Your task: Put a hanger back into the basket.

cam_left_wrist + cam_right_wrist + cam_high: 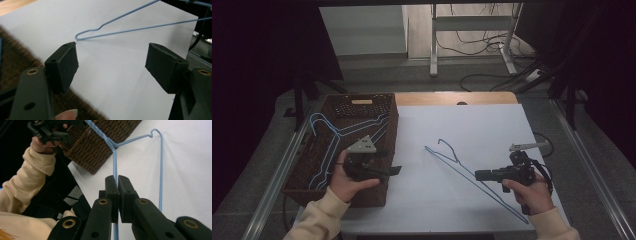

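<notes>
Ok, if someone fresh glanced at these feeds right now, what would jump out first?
Probably the blue wire hanger lying slantwise on the white table, with the right tongs shut on its wire near the person's side. Next, the brown wicker basket at the table's left, with more blue hangers in it, and the left tongs standing open just over its right rim.

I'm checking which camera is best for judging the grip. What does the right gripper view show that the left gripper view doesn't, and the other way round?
Right gripper view: the right gripper with jaws shut on the blue wire hanger, the left gripper farther off, a cream sleeve and the wicker basket's wall.

Left gripper view: the left gripper's jaws standing wide apart with nothing between them, and the hanger's shoulder bend just past them.

Both: the hanger over the white tabletop.
</notes>
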A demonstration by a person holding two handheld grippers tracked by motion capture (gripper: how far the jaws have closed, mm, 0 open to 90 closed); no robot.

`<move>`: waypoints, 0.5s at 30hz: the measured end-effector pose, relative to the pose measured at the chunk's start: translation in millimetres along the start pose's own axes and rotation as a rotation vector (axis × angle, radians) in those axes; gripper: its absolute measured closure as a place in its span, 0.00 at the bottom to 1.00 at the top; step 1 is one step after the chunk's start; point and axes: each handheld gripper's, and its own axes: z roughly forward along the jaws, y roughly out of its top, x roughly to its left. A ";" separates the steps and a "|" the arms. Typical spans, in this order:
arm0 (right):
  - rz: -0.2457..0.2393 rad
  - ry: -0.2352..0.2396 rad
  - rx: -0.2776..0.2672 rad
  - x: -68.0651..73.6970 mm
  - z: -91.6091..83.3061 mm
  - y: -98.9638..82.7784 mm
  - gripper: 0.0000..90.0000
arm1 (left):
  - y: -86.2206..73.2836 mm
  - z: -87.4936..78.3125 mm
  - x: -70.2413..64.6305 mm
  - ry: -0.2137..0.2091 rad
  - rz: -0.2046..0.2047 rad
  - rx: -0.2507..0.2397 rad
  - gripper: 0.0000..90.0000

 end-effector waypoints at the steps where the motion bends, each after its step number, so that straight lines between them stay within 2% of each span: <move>1: 0.000 0.006 -0.001 0.1 -0.5 0.0 0.97 | 3.2 4.0 -1.9 -0.005 0.011 0.005 0.29; 4: -0.001 0.021 -0.009 1.0 -2.3 0.1 0.97 | 12.4 16.9 -6.6 -0.022 0.035 0.016 0.30; 8: -0.002 0.029 -0.008 1.7 -2.9 -0.1 0.97 | 20.0 29.6 -9.1 -0.049 0.046 0.032 0.30; 15: -0.005 0.063 -0.014 4.5 -5.2 -0.1 0.97 | 29.8 44.7 -13.7 -0.078 0.066 0.044 0.31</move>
